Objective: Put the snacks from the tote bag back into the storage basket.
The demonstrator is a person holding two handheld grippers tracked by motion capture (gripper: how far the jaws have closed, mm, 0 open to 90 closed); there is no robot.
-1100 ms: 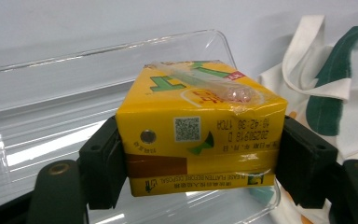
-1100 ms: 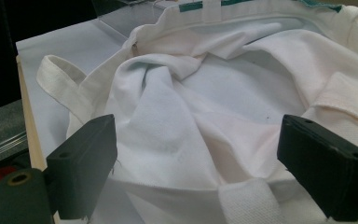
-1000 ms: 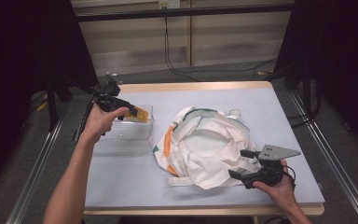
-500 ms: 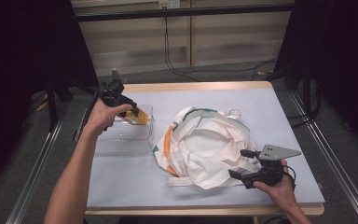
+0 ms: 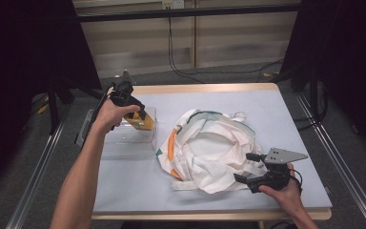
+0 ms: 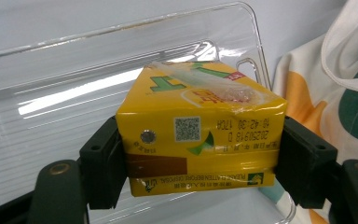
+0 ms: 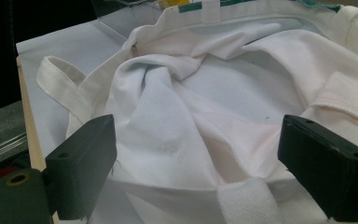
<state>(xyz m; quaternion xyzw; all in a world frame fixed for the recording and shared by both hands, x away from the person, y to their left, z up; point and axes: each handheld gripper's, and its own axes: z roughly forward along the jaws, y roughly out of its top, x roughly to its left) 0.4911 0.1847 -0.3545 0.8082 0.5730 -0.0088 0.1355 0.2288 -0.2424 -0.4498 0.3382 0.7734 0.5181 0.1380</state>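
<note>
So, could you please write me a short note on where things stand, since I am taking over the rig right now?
Left hand-held gripper: shut on the yellow drink carton, jaws on its two sides, held over the clear plastic tray.
Right hand-held gripper: open, jaws apart at the near edge of the white tote bag, gripping nothing.
Positions: tray at the table's left; the bag lies crumpled beside it at the middle, mouth open upward.
Done: carton gripped.
Left, as it looks: carry the carton to the bag and put it in; the right one probably needs to hold the bag's edge.
</note>
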